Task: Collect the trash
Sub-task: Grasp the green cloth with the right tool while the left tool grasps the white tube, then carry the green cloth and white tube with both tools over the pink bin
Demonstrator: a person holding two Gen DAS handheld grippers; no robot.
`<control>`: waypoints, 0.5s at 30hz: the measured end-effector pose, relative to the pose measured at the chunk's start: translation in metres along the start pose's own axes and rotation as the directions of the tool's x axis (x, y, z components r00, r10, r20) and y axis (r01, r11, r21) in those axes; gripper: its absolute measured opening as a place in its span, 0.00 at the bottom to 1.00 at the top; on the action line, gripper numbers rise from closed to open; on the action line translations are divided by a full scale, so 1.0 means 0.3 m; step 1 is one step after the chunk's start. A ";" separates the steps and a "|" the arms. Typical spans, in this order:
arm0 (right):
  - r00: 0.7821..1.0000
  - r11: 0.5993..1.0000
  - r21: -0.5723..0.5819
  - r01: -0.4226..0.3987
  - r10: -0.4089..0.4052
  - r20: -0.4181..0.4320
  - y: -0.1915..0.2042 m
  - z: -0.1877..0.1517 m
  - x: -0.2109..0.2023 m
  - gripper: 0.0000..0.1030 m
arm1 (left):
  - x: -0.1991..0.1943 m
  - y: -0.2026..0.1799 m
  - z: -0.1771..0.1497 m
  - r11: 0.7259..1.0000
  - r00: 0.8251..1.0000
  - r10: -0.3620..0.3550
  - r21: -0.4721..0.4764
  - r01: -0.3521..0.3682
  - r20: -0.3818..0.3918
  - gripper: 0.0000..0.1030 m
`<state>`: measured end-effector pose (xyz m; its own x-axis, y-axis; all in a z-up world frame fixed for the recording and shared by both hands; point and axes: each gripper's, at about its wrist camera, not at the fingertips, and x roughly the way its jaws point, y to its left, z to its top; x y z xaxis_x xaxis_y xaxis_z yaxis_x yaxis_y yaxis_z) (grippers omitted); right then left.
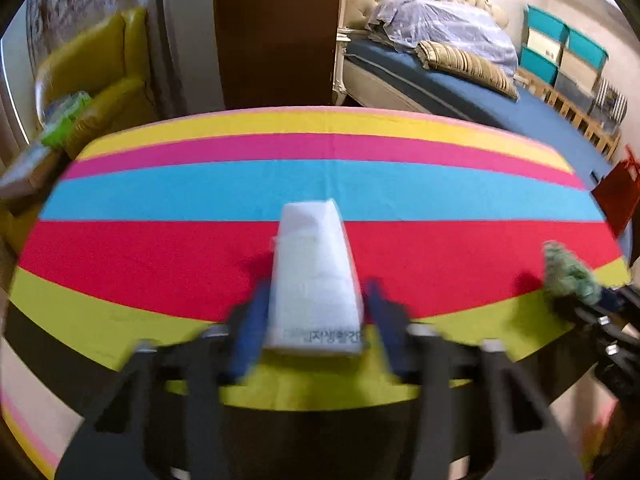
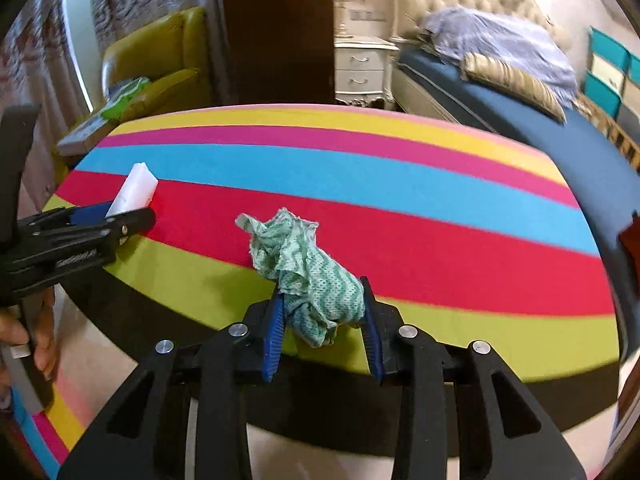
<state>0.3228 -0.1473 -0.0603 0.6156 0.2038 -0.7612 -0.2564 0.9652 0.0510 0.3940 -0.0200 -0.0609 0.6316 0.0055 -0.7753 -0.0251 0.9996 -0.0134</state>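
Striped table (image 1: pixel 160 192), left tongs (image 1: pixel 316 304) gripping Korean-printed packet (image 1: pixel 316 276), right tongs (image 2: pixel 324 308) gripping green cloth (image 2: pixel 308 264)

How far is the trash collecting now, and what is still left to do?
Both pieces look picked up: the left gripper is shut on the white packet, and the right gripper is shut on the crumpled green cloth, above the striped table. No other trash shows on the table. What remains is dropping both somewhere; no bin is in view.
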 end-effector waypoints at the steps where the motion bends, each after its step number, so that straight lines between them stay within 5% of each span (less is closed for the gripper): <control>1: 1.000 1.000 0.007 0.006 -0.006 0.003 -0.004 -0.013 -0.013 0.33 | -0.007 -0.011 -0.008 1.000 1.000 -0.013 0.015 0.013 0.003 0.39; 15: 0.997 0.999 0.045 0.030 -0.033 0.068 0.021 -0.220 -0.214 0.33 | -0.242 -0.057 -0.258 0.996 0.995 -0.061 0.077 0.055 0.079 0.39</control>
<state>0.2325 -0.1650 -0.0537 0.6730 0.1822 -0.7169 -0.2037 0.9774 0.0571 0.2886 -0.0398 -0.0533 0.6913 -0.0531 -0.7206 0.0690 0.9976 -0.0074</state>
